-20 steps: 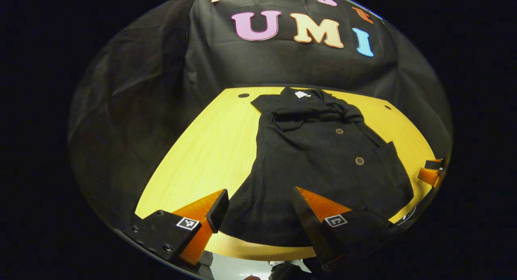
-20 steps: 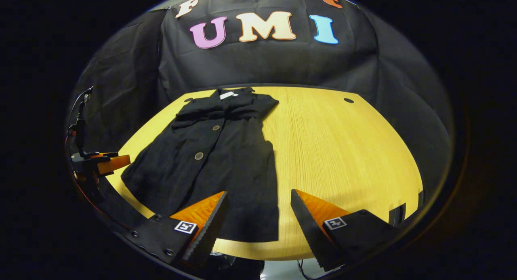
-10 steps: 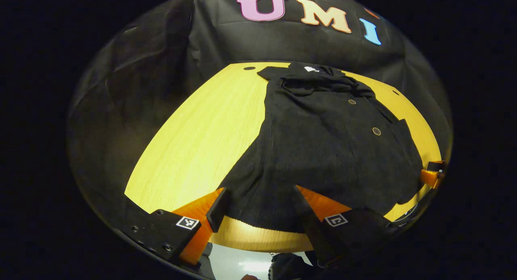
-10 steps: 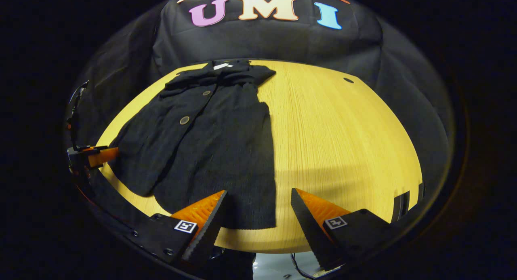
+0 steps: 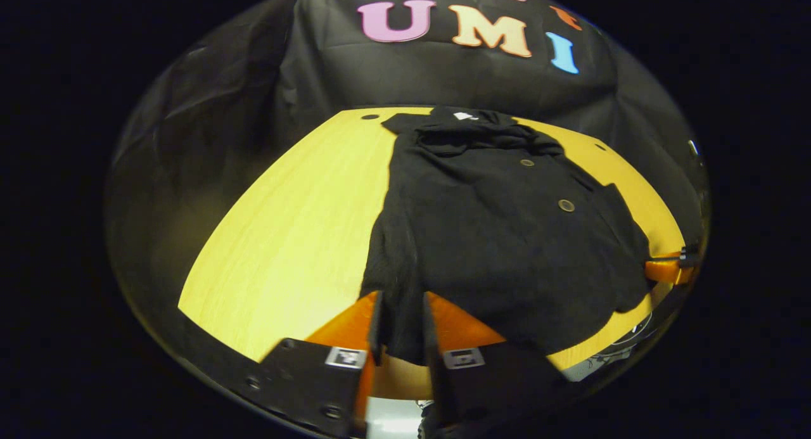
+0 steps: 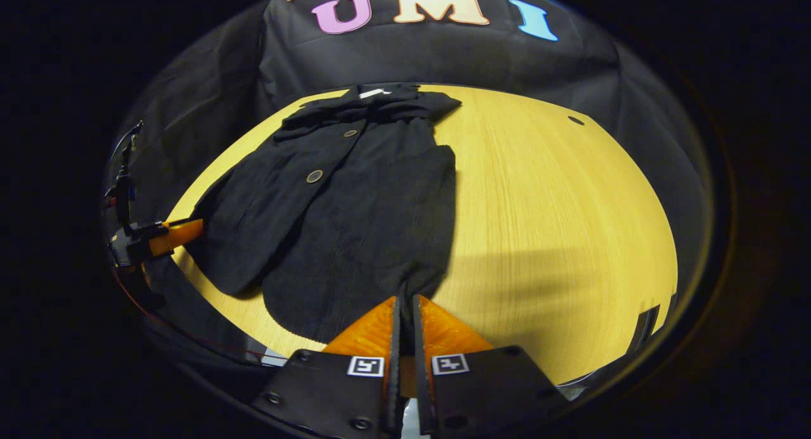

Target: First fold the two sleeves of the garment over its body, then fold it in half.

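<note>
Left gripper view shows us the desk [image 5: 285,236], with the black garment [image 5: 507,236] lying flat on it, collar toward the far wall and hem at the near edge. Both sleeves appear already laid over the body, so we judge the sleeve step done and the halving fold about to begin.

What has changed is the grip. Half a second ago both pairs of fingers stood wide apart over the hem; now each pair has come together on cloth. In this view the left gripper [image 5: 400,328] has its fingers pressed on the hem at the garment's near left corner, a bunch of fabric pinched between them. In the right gripper view the right gripper [image 6: 404,318] has its fingers nearly touching, clamped on the hem at the near right corner, and the cloth puckers toward them. The left gripper also shows there at the far left, beside the garment's edge.

With both lower corners held, we expect the next move to carry the hem up to the collar [image 6: 374,97].
</note>
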A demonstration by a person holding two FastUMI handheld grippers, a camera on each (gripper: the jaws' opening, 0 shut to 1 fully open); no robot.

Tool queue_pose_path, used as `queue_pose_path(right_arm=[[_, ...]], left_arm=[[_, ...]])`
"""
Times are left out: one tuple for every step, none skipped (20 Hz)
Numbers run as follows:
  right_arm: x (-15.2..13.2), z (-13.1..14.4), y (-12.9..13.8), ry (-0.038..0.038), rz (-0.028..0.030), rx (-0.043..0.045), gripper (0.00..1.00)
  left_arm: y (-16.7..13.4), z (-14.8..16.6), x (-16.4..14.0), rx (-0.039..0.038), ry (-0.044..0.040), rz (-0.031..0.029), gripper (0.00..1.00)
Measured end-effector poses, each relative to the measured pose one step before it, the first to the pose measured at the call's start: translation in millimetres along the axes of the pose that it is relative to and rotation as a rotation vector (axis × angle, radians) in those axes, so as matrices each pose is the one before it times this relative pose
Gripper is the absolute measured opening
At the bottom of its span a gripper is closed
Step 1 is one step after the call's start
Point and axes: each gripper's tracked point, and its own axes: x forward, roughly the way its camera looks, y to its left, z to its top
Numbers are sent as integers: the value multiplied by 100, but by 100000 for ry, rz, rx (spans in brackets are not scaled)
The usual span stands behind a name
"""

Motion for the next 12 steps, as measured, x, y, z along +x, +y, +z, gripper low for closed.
queue_pose_path(right_arm=[[169, -60, 65, 397, 1065, -491, 10], [-103, -6, -7, -179, 769, 237, 5], [-121, 53, 11, -117, 942, 587, 5], [-10, 56, -81, -231, 774, 1140, 5], [-49, 61, -48, -530, 644, 777, 5], [35, 175, 67, -556, 1009, 176, 5], [-242, 299, 164, -435, 1552, 72, 5], [-380, 460, 20, -1198, 1330, -329, 5], [-451, 737, -67, -1500, 1127, -670, 5], [-527, 750, -83, -1744, 1221, -694, 4], [-549, 981, -40, -1767, 1485, -648, 4], [-469, 930, 28, -1911, 1838, -739, 4]], left_arm=[[93, -54, 55, 2039, -774, 359, 5], [95, 66, 205, 1336, 174, 423, 2], [43, 49, 56, 239, 1163, -72, 0], [26, 97, 53, -1341, 1400, -620, 0], [-92, -92, -173, -1258, 2303, -1409, 0], [-93, 8, -87, -2793, 2558, -1530, 0], [-100, 261, -251, -3992, 1660, -1645, 0], [-48, 454, -214, -3770, 648, -884, 0], [27, 453, -360, -2647, -580, 172, 0], [-303, 425, -238, -1571, 37, -280, 0], [-256, 525, -281, -505, -862, 418, 0], [-58, 389, -97, 205, -734, 569, 0]])
